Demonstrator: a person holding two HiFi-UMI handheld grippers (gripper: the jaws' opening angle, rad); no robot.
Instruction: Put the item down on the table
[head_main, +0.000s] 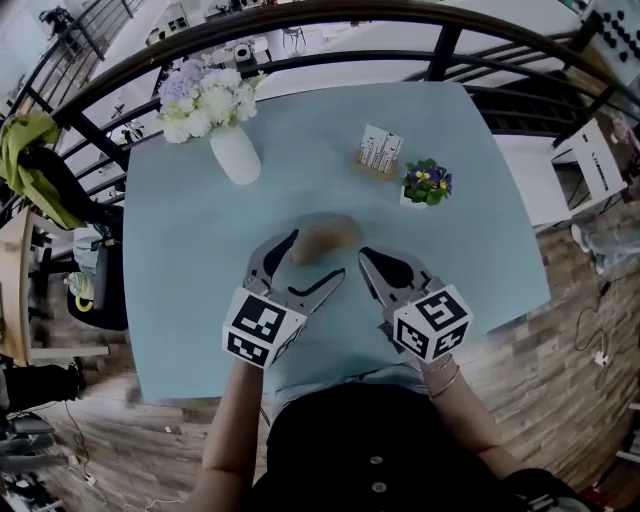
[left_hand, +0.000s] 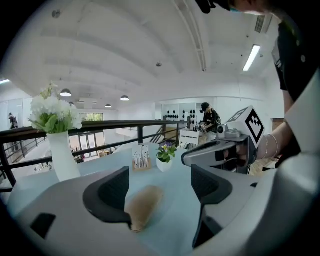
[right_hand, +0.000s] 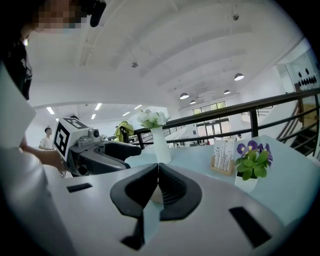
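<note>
The item (head_main: 322, 238), a tan oblong blurred in both views, sits in the mouth of the left tool (head_main: 315, 257), close by its left jaw, low over the table (head_main: 200, 260); I cannot tell whether it touches. That tool's jaws stand wide apart, released. The right tool (head_main: 365, 255) hangs just beside, clenched on nothing.

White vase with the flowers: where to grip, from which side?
Grip the vase across its body, below the flowers, coming in level from the person's side. It stands upright and the blooms overhang its mouth, so a top approach looks blocked.
</note>
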